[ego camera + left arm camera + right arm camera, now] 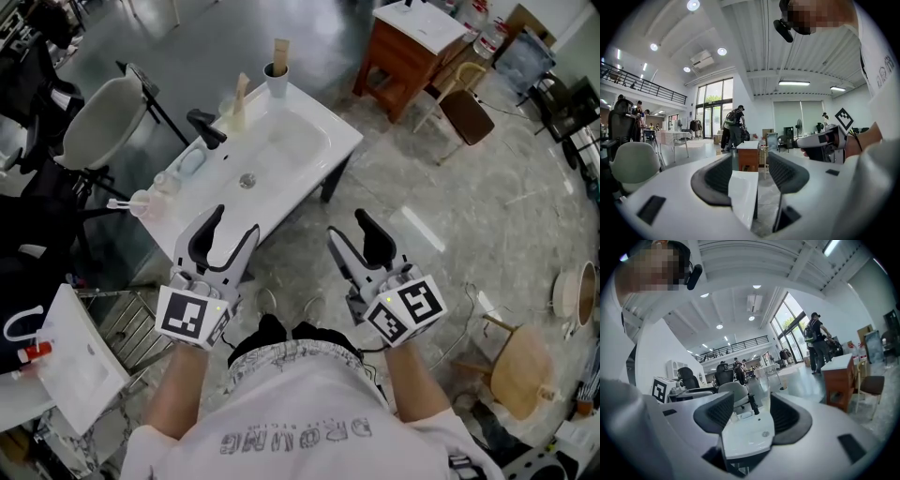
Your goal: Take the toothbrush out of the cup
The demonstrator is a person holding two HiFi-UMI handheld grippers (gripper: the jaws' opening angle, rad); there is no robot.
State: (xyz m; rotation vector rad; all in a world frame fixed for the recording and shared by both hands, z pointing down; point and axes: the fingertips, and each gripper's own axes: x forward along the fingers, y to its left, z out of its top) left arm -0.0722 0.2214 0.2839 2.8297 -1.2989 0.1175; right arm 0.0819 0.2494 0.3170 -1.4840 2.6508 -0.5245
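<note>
A white cup stands at the far corner of the white washbasin table, with a tan toothbrush upright in it. Both grippers hover at the near side of the table, well short of the cup. My left gripper is open over the table's near edge with nothing between its fingers. In the left gripper view, the left gripper frames only the table's white edge. My right gripper is open over the floor. In the right gripper view, the right gripper frames the basin, empty.
A black faucet and a second tan stick in a clear glass stand along the basin's left rim, with small bottles nearby. A white chair is to the left, and a wooden cabinet and chair stand beyond.
</note>
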